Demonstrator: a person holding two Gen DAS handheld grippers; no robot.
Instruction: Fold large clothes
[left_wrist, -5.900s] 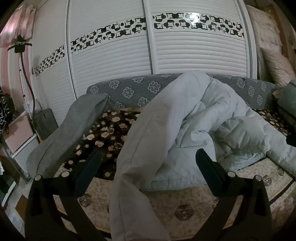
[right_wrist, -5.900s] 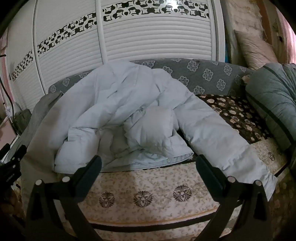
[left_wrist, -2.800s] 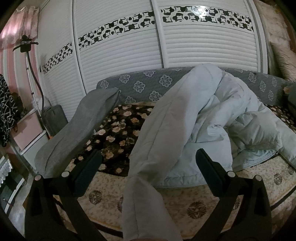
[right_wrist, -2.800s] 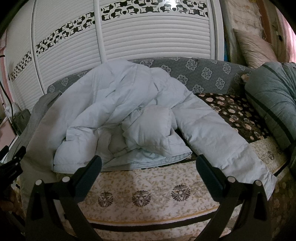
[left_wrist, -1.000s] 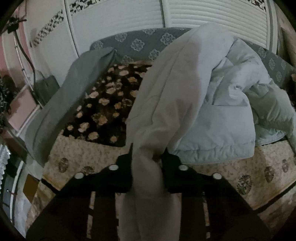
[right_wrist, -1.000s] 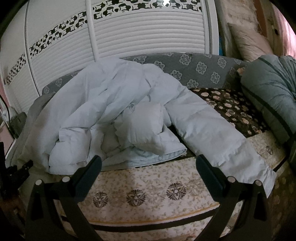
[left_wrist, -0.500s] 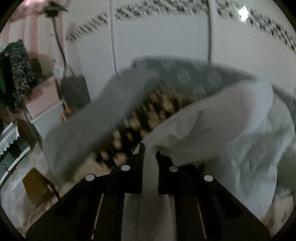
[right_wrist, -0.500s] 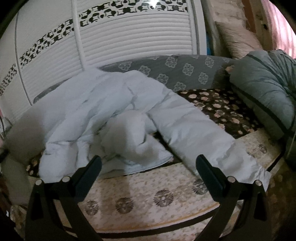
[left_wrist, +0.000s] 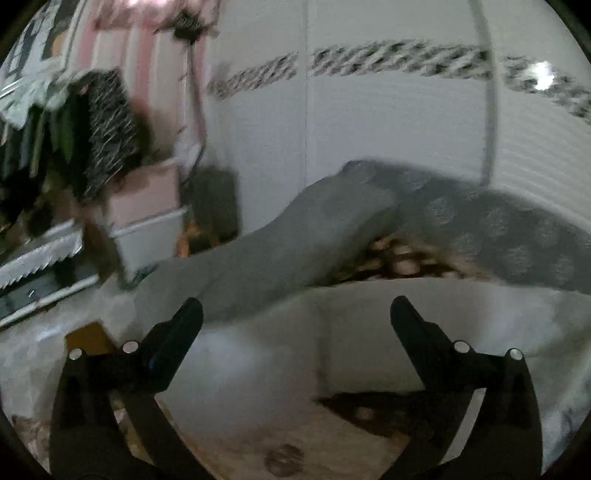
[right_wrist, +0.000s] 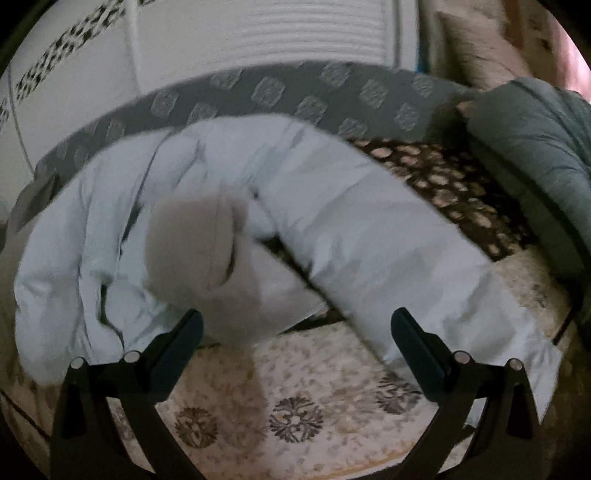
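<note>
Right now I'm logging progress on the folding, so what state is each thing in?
Left tool: jaws opening, nothing between them.
Right tool: open, empty.
Pale blue padded jacket: crumpled, unfolded, on the sofa.
Jacket's sleeve: stretched out over the seat's front edge.
Wardrobe doors: shut.

one pale blue padded coat lies on one sofa, with one sleeve stretched out to the right. one grey cushion sits at the left end, one grey-green bundle at the right. two grippers, each with two fingers.
</note>
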